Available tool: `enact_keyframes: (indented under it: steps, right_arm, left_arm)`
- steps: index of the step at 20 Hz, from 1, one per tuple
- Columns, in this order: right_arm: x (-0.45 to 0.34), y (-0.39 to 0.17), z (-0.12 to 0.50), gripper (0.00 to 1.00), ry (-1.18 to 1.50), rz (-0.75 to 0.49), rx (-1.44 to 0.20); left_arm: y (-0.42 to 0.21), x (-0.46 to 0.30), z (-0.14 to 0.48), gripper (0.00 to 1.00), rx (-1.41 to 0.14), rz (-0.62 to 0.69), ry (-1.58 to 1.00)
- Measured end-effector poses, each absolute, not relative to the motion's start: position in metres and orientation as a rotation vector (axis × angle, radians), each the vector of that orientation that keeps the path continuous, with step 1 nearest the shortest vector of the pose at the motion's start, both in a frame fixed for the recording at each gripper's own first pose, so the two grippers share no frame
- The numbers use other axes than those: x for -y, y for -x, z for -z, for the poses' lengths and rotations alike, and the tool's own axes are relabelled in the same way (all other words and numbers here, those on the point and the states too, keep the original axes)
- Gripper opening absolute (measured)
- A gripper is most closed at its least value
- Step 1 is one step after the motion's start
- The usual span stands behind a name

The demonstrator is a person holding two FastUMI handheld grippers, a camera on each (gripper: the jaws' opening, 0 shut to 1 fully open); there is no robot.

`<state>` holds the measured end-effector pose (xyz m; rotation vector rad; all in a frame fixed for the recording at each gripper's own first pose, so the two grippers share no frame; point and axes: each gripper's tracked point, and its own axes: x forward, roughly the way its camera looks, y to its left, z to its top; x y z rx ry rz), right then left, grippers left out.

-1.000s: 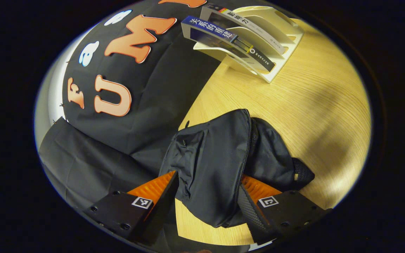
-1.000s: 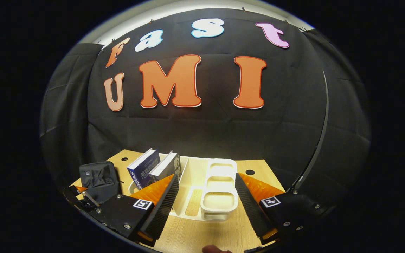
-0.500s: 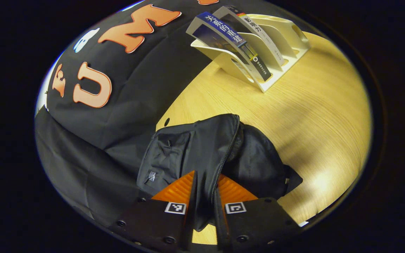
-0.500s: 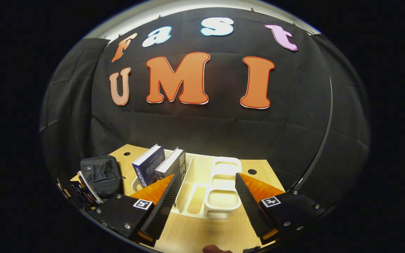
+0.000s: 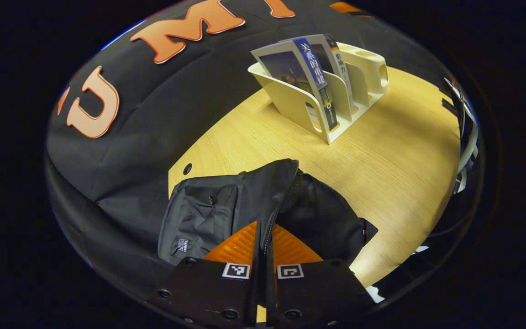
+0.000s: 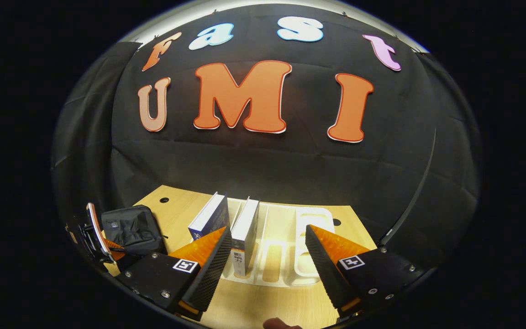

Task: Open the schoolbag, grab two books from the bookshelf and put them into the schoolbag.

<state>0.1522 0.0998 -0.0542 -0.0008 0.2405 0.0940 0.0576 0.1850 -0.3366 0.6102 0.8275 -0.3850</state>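
Now that the left gripper (image 5: 263, 249) has gone from spread to pinching the zipper edge of the schoolbag (image 5: 226, 205) on the counter (image 5: 381, 155), opening can begin, while the right gripper (image 6: 265, 256) hangs spread before the books (image 6: 244, 228) in the bookshelf (image 6: 311, 219).

Warm overhead light is glaring off the wooden table (image 5: 381, 155) right of the schoolbag (image 5: 226, 205); fisheye bending is warping the edges beyond it; focus is staying sharp.
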Motion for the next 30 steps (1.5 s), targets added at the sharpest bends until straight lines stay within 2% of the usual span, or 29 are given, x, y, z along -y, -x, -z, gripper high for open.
enact_keyframes:
  steps: [12, 16, 24, 29, 30]
  right_arm:
    - [-0.18, -0.204, 0.043, 0.96, 0.047, -0.139, -0.42]
    - [-0.188, -0.218, 0.056, 0.96, 0.082, -0.147, -0.539]
    - [-0.223, -0.246, 0.077, 0.97, 0.069, -0.187, -0.777]
    - [-0.233, -0.266, 0.101, 0.95, 0.078, -0.167, -0.899]
    - [-0.231, -0.268, 0.107, 0.93, 0.084, -0.144, -0.924]
  left_arm:
    - [-0.09, -0.231, 0.274, 0.06, -0.898, 0.586, -0.412]
    - [-0.104, -0.24, 0.255, 0.05, -0.932, 0.627, -0.347]
    - [-0.127, -0.258, 0.226, 0.05, -0.929, 0.664, -0.399]
    - [-0.137, -0.264, 0.222, 0.05, -0.932, 0.73, -0.463]
    - [-0.139, -0.264, 0.221, 0.05, -0.934, 0.744, -0.471]
